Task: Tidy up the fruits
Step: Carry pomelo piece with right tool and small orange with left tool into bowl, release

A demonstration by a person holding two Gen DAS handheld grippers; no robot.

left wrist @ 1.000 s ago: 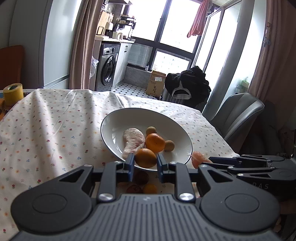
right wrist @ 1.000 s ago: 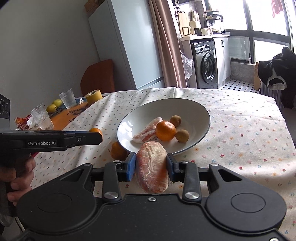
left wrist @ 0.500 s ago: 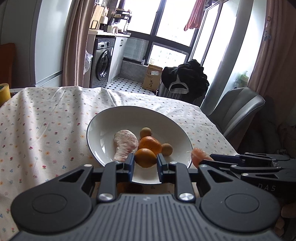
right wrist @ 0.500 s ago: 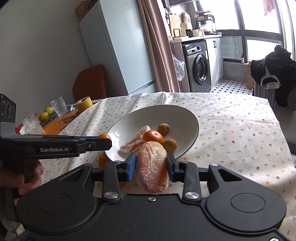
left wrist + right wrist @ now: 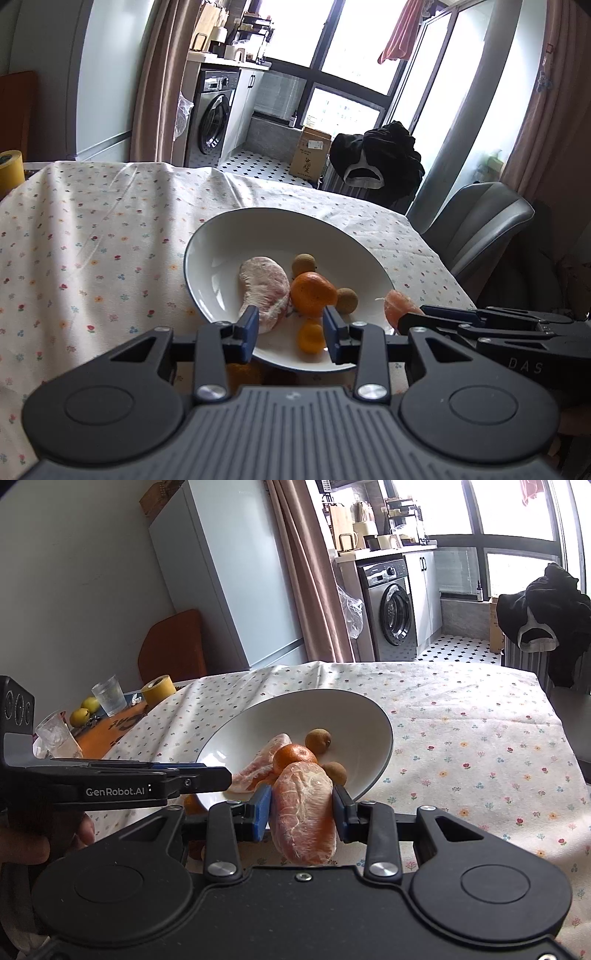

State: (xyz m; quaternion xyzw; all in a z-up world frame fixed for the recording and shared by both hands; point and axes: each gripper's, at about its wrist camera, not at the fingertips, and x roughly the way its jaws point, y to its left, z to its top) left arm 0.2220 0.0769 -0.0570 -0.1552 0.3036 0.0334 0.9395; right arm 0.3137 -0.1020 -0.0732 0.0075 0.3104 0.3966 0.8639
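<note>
Five fruits are counted in the white bowl (image 5: 207, 236). Left tool (image 5: 289, 334) is open, empty. Right tool (image 5: 302, 809) grips a peeled citrus segment (image 5: 304, 814), not yet placed.

Bare tablecloth (image 5: 92, 236) left of bowl (image 5: 221, 236)

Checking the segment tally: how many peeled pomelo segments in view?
2. One pomelo segment lies in the bowl, beside the orange; a second segment is clamped in the right gripper. Gripper bodies hide the near table, so more may be hidden.
</note>
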